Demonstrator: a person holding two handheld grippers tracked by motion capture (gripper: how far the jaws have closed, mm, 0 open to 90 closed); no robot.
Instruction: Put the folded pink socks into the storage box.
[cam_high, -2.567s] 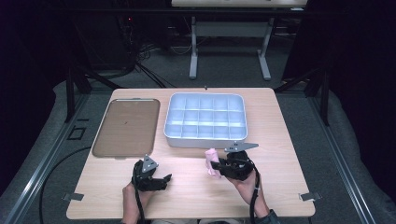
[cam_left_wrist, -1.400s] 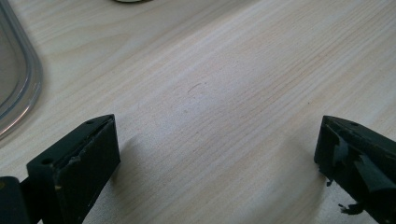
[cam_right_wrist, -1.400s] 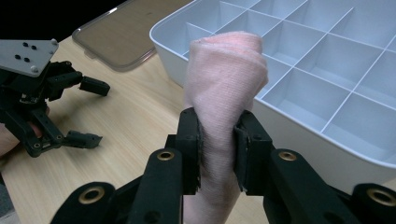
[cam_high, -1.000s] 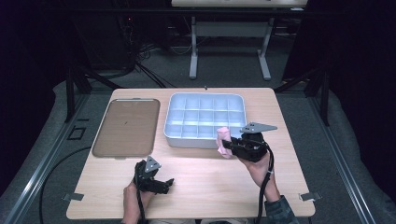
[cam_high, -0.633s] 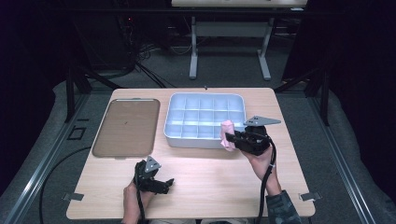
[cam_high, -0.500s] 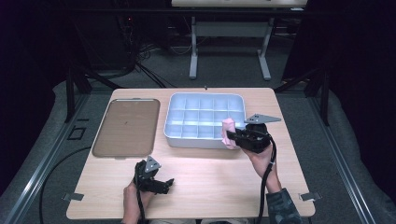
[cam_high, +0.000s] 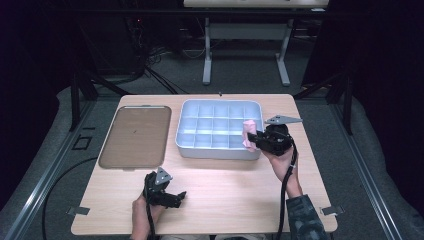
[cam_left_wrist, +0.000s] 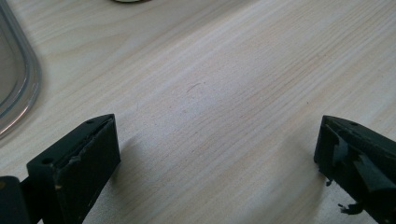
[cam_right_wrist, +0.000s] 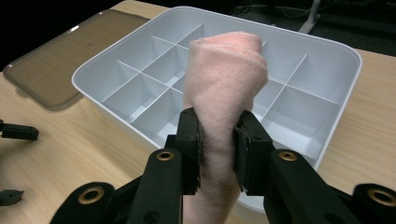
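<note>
Since the earliest frame the right gripper (cam_high: 254, 139) has travelled from the bench's near middle up and to the right, carrying the pink cloth roll (cam_high: 248, 133) with it — it now sits at the near right corner of the white compartment tray (cam_high: 218, 150), whereas 2.6 s ago the roll was over bare wood in front of the tray. Over the last half second the shift is small. The left gripper (cam_high: 175, 197) has barely changed place at the near edge of the bench.

Seen from the right gripper view, the fingers (cam_right_wrist: 191, 140) are closed tightly on the pink cloth roll (cam_right_wrist: 224, 88), pinching its lower part so that the fabric bulges above them. The roll stands upright, its rounded top raised against the white compartment tray (cam_right_wrist: 343, 51) behind it. In the high view the roll overlaps the tray's near right rim; whether it is over a compartment or just outside the wall cannot be told. The tray's compartments that show hold nothing.

The left gripper's fingers (cam_left_wrist: 79, 158) stand wide apart in the left gripper view, holding nothing, with bare bench (cam_left_wrist: 210, 93) between them — they hover low over the wood or rest on it. A person's hand (cam_high: 145, 215) holds it.

A brown lid (cam_high: 134, 136) lies flat on the bench (cam_high: 240, 195), just beside the tray on its left.
</note>
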